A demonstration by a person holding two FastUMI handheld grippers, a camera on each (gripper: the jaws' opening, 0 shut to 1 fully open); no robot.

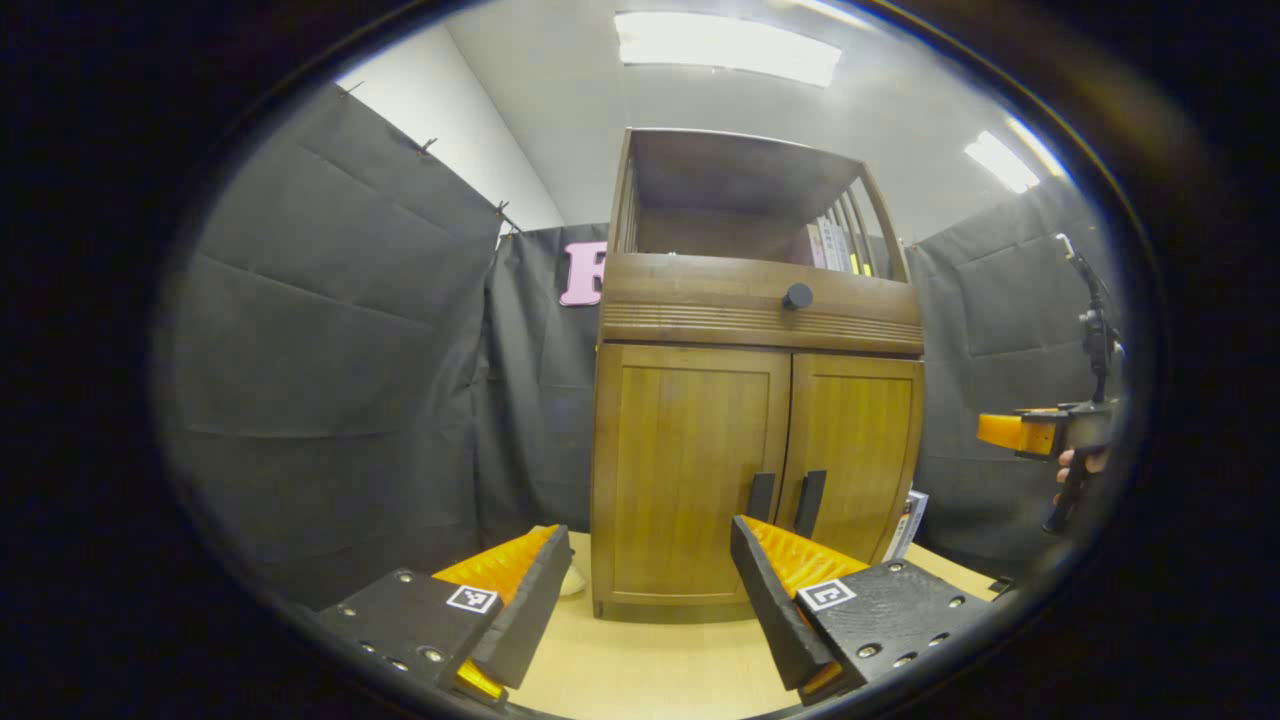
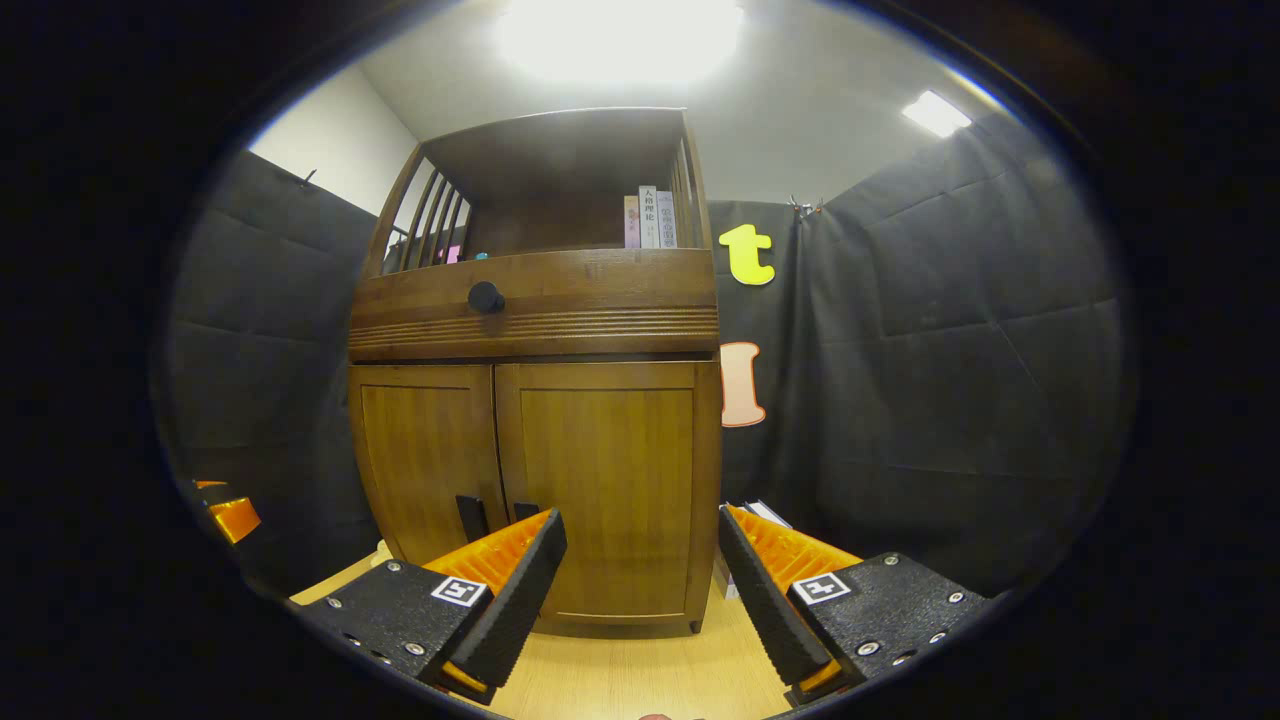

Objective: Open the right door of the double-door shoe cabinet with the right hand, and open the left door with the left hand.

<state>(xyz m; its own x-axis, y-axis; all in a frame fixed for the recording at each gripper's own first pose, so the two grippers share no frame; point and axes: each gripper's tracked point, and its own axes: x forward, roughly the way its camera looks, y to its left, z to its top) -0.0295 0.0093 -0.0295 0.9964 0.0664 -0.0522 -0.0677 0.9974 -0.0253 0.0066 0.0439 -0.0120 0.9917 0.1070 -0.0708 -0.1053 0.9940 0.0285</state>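
Black cloth walls close in a pale wooden tabletop (image 1: 640, 660) on which the shoe cabinet (image 1: 755, 400) stands, its open upper shelf holding a few books (image 2: 650, 220) at the right end and a round black knob (image 1: 797, 296) set on the band below.

Both lower doors are shut. The left door (image 1: 690, 470) and right door (image 2: 610, 480) meet at the middle, where two slim black vertical handles sit side by side: the left handle (image 1: 760, 495) and the right handle (image 1: 808, 500). The doors look like stiff, hinged wood panels, probably light to swing but rigid, so the sensible hold is a pinch across each handle bar, pulling outward along the hinge arc. The smooth handles may be slippery.

The left gripper (image 1: 650, 590) is spread wide and empty, facing the left door from the near side, well short of it, with the handles just right of its centre line. The right gripper (image 2: 640, 590) is likewise wide and empty, facing the right door, its handle off to the left behind the left finger. Neither touches the cabinet.
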